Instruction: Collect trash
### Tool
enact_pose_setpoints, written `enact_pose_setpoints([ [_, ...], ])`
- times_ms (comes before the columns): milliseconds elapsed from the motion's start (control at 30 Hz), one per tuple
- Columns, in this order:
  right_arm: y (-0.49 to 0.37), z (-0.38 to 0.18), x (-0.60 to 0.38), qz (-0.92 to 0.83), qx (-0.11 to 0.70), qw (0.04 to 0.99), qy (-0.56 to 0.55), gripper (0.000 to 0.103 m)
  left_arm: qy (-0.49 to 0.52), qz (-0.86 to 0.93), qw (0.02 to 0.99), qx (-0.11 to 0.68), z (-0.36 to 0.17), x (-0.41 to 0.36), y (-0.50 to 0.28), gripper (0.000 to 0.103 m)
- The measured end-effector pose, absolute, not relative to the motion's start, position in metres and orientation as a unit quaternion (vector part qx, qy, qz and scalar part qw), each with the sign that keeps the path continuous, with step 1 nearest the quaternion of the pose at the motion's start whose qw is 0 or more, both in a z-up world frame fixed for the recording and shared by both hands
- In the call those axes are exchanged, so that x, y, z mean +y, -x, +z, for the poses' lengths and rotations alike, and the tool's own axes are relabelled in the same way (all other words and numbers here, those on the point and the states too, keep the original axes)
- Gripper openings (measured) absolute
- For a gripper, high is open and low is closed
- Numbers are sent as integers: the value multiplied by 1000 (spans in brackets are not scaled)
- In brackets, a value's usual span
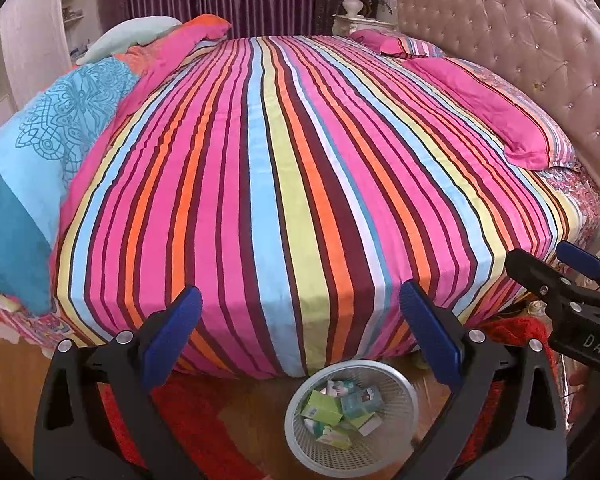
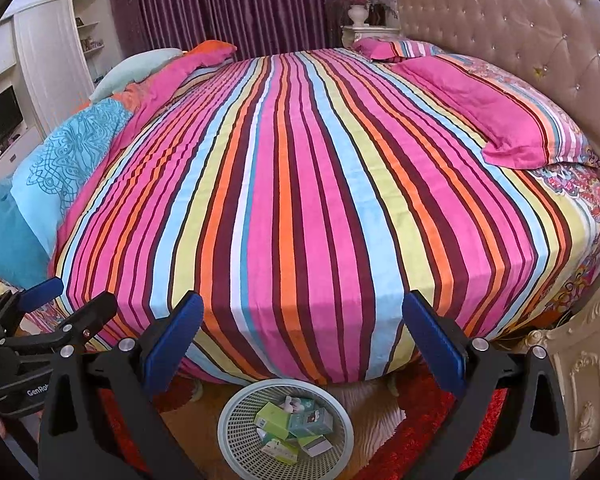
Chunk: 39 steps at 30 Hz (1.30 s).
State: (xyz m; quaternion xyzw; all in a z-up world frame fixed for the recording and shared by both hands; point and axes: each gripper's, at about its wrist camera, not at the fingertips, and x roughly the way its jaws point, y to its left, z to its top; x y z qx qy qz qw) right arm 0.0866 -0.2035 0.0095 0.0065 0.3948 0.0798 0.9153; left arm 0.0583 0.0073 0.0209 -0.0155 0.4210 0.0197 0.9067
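Apparently the collecting is nearly done: the boxes (image 2: 290, 424) lie in the basket (image 2: 236, 440) on the floor beside the bed (image 2: 300, 200). Both the left gripper (image 1: 300, 336) and the right gripper (image 2: 302, 344) are wide apart and hold nothing. Next, I think, look for any remaining trash.

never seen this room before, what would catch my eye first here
The striped bedspread fills the middle of both views, with a tufted headboard at the right. On the floor at the bed's near edge stands a white basket holding small green cartons, between the open fingers of the right hand-held gripper.
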Motion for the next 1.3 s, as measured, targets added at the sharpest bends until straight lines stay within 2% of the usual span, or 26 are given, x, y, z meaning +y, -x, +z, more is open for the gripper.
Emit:
enact_pose_setpoints([
  [500,-86,12,-205,83,394,915,-10,95,-15,13,908,419,22,-4,-58,96],
  [867,-85,13,-210,78,394,915,-22,95,18,-16,910,413,23,-3,-59,96],
  [1300,-84,16,-209,78,393,916,-18,95,11,7,909,416,26,2,-61,96],
])
